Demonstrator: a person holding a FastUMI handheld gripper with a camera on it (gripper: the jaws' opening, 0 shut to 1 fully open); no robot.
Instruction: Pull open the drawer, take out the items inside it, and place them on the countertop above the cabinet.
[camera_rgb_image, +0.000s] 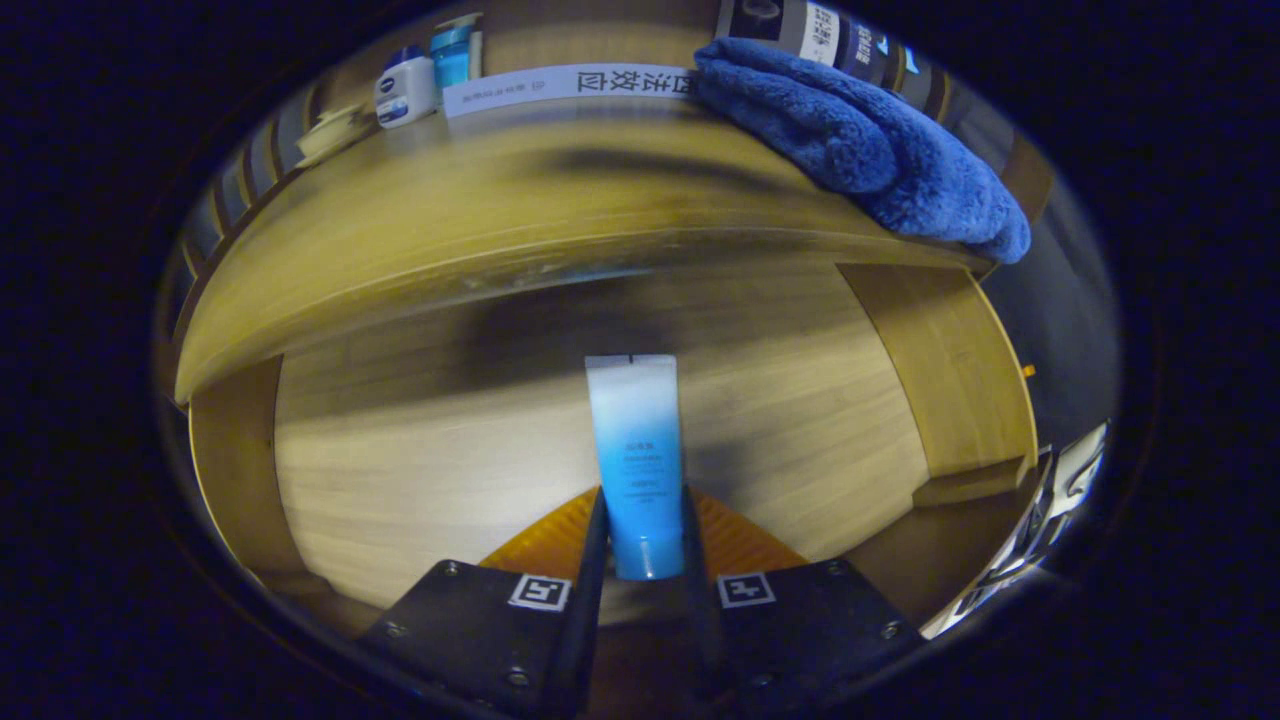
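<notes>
Here the hand-held gripper (640, 525) is clamped on a tube (636, 450), held upright over the open drawer (400, 450); a towel (860, 140) lies on the tabletop (450, 220) above.

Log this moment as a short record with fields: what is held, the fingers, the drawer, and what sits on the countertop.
held item: blue and white tube, upright, cap end down between the fingers
gripper: fingers shut on the tube, one pressing each side
drawer: open, bare wooden floor beyond the fingers
countertop: above the drawer, wooden
on countertop, right: blue towel, draped over the front edge
on countertop, far back left: small white bottle beside a blue container
task stage: tube lifted, not yet placed
</notes>
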